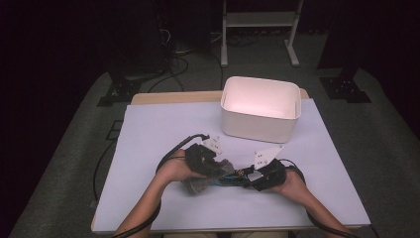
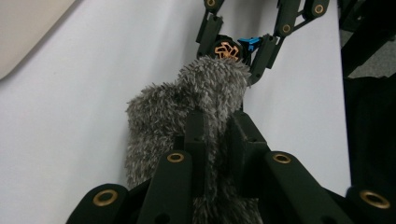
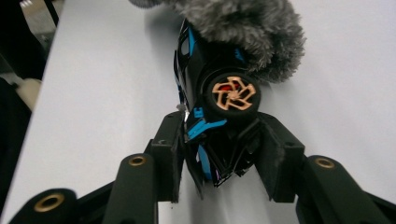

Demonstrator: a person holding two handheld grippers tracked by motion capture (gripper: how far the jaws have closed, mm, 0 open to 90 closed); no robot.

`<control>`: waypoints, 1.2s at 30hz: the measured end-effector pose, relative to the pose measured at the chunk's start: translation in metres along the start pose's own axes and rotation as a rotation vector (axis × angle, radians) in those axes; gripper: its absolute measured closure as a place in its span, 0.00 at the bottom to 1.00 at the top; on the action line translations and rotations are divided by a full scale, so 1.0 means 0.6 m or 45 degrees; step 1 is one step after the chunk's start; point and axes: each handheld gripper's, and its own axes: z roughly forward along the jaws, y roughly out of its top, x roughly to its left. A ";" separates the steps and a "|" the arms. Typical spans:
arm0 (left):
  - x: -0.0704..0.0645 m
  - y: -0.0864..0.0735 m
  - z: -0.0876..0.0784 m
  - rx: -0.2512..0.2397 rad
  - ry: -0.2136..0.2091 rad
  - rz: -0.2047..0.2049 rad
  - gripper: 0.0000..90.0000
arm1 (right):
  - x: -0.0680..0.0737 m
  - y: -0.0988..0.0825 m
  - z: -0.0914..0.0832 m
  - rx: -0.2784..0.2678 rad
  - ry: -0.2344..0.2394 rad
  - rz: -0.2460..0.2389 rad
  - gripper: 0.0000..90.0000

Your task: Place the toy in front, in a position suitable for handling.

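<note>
A grey fuzzy cloth (image 2: 196, 98) is pinched between the jaws of my left gripper (image 2: 219, 121), which is shut on it. The cloth drapes over the front of a black and blue toy car (image 3: 196, 79) with orange wheels. The car lies on its side on the white mat, its rear end between the pads of my right gripper (image 3: 219, 140), which is shut on it. In the high view the two grippers face each other near the table's front middle: the left gripper (image 1: 218, 171), the cloth (image 1: 198, 186), the car (image 1: 233, 177), and the right gripper (image 1: 250, 179).
A white rectangular bin (image 1: 261, 108) stands open at the back right of the white mat (image 1: 148, 144). Cables trail from both grippers toward the table's front edge. Dark floor and a metal stand lie beyond the table.
</note>
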 end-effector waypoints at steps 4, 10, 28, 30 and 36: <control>-0.006 -0.002 -0.001 -0.005 0.005 0.010 0.88 | 0.005 0.003 -0.001 0.010 0.008 0.033 0.50; -0.011 -0.008 -0.002 -0.027 -0.022 0.002 0.88 | 0.016 0.010 -0.001 0.011 0.012 0.036 0.42; -0.034 -0.016 -0.004 -0.011 -0.080 0.027 0.88 | 0.013 0.009 -0.010 -0.020 0.109 0.226 0.22; -0.038 -0.016 -0.003 0.001 -0.090 0.039 0.88 | 0.013 0.007 -0.010 -0.018 0.113 0.244 0.21; -0.051 -0.022 0.000 0.019 -0.119 0.056 0.88 | 0.014 0.004 -0.009 -0.004 0.112 0.264 0.20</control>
